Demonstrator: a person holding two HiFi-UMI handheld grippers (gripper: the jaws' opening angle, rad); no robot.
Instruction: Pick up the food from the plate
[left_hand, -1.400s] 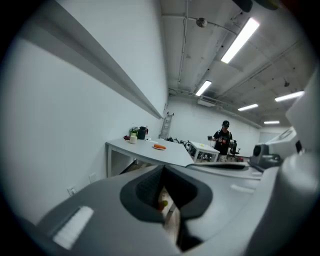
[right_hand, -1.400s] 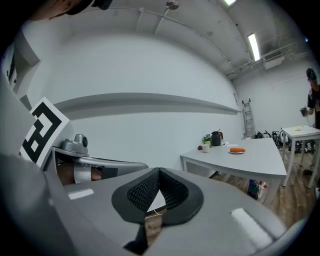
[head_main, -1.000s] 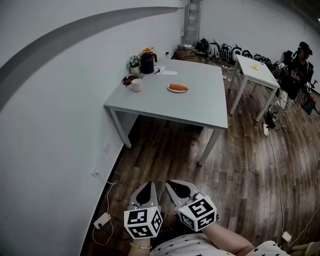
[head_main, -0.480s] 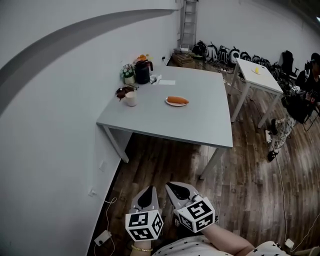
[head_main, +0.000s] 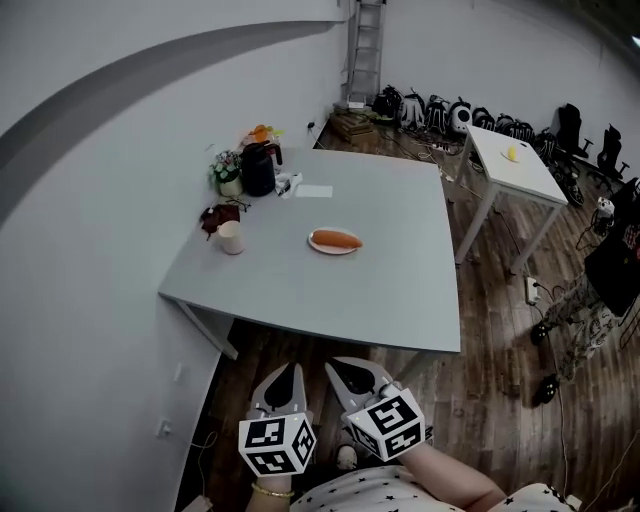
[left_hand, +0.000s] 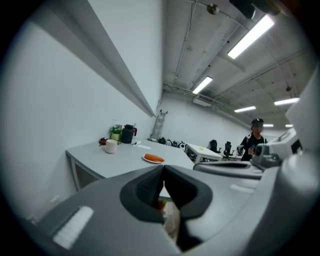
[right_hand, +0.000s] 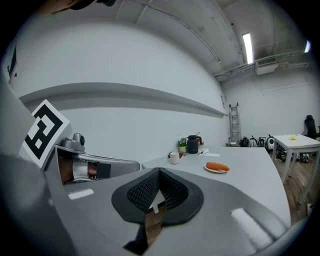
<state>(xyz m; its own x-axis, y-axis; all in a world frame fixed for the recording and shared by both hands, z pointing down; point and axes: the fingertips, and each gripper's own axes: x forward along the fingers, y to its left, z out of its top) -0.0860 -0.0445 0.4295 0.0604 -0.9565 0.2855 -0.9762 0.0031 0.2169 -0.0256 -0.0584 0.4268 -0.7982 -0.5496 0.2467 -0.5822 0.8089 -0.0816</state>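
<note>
An orange, sausage-shaped piece of food (head_main: 336, 239) lies on a small white plate (head_main: 322, 247) near the middle of the grey table (head_main: 400, 280). Both grippers hang low in front of me, short of the table's near edge and well away from the plate. My left gripper (head_main: 291, 368) is shut with nothing in it, and my right gripper (head_main: 334, 365) beside it is shut and empty too. In the left gripper view the food (left_hand: 153, 158) shows beyond the closed left gripper (left_hand: 163, 168). The right gripper view has the food (right_hand: 217, 166) far past the closed right gripper (right_hand: 159, 171).
A white cup (head_main: 231, 237), a dark red item (head_main: 213, 215), a black kettle (head_main: 258, 168), a potted plant (head_main: 228, 178) and a paper (head_main: 318, 191) sit along the table's left and far side. A white table (head_main: 513, 160) stands at right, with a person (head_main: 610, 270) nearby.
The table and plate have come closer and lower in the head view. Both grippers stay shut, side by side. The person at right has moved down the frame's edge.
</note>
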